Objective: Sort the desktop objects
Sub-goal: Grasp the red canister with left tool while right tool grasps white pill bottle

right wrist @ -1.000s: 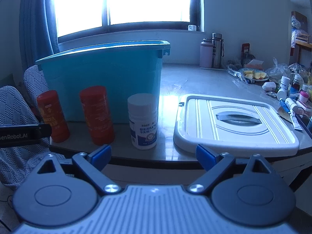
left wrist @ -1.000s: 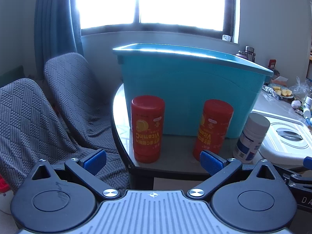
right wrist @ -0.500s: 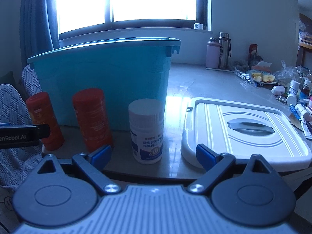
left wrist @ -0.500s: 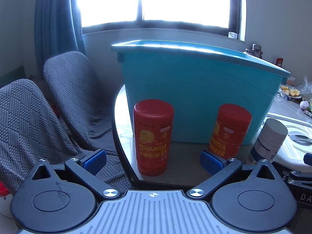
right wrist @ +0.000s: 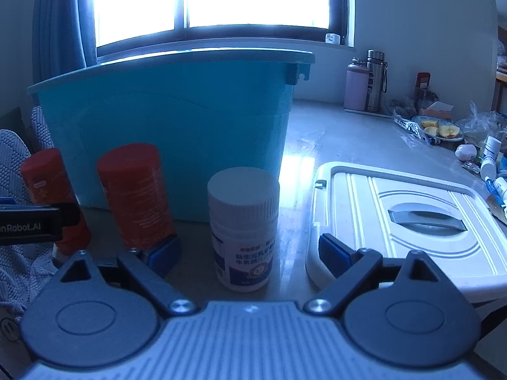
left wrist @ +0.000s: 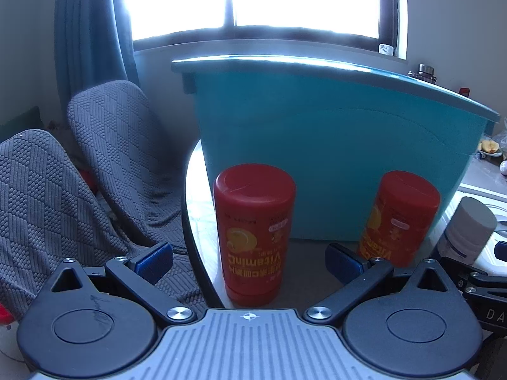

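Note:
Two red vitamin bottles stand upside down at the table's front edge before a teal bin (left wrist: 332, 158). My left gripper (left wrist: 250, 259) is open, with the left red bottle (left wrist: 255, 234) straight ahead between its spread fingers, not touched. The second red bottle (left wrist: 399, 218) stands to its right. My right gripper (right wrist: 250, 253) is open, with a white pill bottle (right wrist: 244, 228) straight ahead between its fingers. In the right wrist view the red bottles (right wrist: 136, 196) (right wrist: 54, 196) stand left of it, before the bin (right wrist: 171, 120).
The bin's white lid (right wrist: 408, 221) lies flat to the right of the white bottle. Flasks (right wrist: 367, 82), a fruit plate (right wrist: 440, 131) and small bottles crowd the far right of the table. Two grey-covered chairs (left wrist: 104, 145) stand left of the table.
Both grippers have moved forward toward the table. The left red bottle and the white bottle now look larger and sit between the open fingers.

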Demonstrator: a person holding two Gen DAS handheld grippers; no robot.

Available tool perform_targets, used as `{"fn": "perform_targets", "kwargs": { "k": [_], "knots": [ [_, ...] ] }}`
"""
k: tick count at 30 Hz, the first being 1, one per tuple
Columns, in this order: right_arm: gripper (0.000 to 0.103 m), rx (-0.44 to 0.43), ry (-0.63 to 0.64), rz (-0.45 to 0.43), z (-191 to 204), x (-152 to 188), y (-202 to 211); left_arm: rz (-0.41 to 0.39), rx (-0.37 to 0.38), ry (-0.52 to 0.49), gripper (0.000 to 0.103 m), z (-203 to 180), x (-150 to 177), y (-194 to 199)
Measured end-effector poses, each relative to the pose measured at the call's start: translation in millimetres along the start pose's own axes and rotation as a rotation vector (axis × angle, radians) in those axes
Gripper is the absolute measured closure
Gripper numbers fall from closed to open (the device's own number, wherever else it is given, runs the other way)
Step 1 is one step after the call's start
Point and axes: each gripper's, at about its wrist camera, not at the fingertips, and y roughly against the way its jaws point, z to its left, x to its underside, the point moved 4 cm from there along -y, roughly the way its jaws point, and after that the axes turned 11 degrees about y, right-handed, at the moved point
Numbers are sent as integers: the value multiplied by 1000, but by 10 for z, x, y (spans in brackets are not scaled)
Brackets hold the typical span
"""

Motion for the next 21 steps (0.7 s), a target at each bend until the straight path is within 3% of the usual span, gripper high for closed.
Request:
{"fn": "perform_targets", "kwargs": {
  "k": [6,7,8,9,21],
  "knots": [
    [12,-2,24,-2,10,-57,-213,-25,-9,-9,3,-36,-64,-165],
    [30,-6,34,4,19,-61,-249,-34,1,-16,24,-48,-70,-178],
    [55,-10,44,10,27,-65,-284,-42,8,-25,44,-61,-76,-190],
    [55,-6,44,8,30,-71,-292,-44,3,-37,53,-75,-78,-199],
    [55,10,21,-1,31,-75,-109,-29,16,0,53,-55,-65,-20]
  ]
}}
